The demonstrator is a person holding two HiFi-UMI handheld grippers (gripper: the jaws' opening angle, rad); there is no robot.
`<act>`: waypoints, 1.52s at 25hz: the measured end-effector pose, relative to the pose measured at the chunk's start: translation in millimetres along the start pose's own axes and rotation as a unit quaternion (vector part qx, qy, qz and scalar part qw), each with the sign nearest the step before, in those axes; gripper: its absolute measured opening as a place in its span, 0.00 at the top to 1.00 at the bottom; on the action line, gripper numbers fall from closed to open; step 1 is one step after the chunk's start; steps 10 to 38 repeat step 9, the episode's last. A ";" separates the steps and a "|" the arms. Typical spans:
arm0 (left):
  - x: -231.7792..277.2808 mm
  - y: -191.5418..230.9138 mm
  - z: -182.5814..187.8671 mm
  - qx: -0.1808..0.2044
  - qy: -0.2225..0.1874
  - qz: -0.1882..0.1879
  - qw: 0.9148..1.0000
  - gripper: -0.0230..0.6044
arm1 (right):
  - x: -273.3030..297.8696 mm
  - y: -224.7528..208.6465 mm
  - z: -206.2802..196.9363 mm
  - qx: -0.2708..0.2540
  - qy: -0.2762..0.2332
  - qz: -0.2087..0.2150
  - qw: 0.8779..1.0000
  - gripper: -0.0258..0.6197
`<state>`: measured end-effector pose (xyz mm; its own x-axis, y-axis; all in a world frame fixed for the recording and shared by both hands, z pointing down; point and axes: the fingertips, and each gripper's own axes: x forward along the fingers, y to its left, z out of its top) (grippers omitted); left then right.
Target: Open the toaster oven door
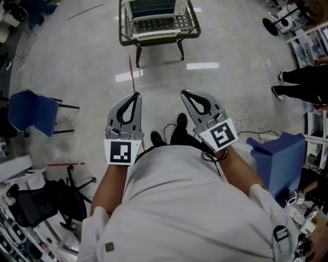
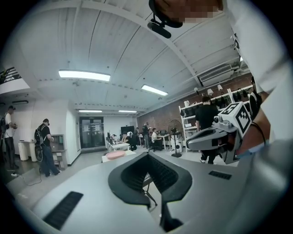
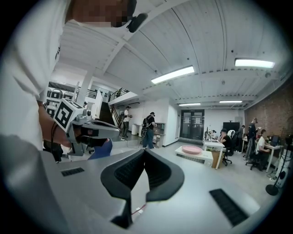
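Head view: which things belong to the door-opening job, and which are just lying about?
Job: left hand-held gripper, right hand-held gripper, both shut; appliance at top, probably the oven.
Lying about: blue chair at left, black chair, floor cable.

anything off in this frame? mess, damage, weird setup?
Nothing spilled or broken. Odd bit: no toaster oven in any view; left gripper and right gripper are shut and empty above the floor. A loose white cable lies on the floor near the right gripper.
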<state>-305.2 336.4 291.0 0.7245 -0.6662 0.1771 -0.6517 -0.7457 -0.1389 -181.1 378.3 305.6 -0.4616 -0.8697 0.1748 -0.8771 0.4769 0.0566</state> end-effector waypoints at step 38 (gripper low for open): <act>-23.9 11.5 -11.1 -0.012 -0.004 -0.017 1.000 0.94 | 10.3 31.6 0.7 -0.002 0.004 -0.002 1.000 0.93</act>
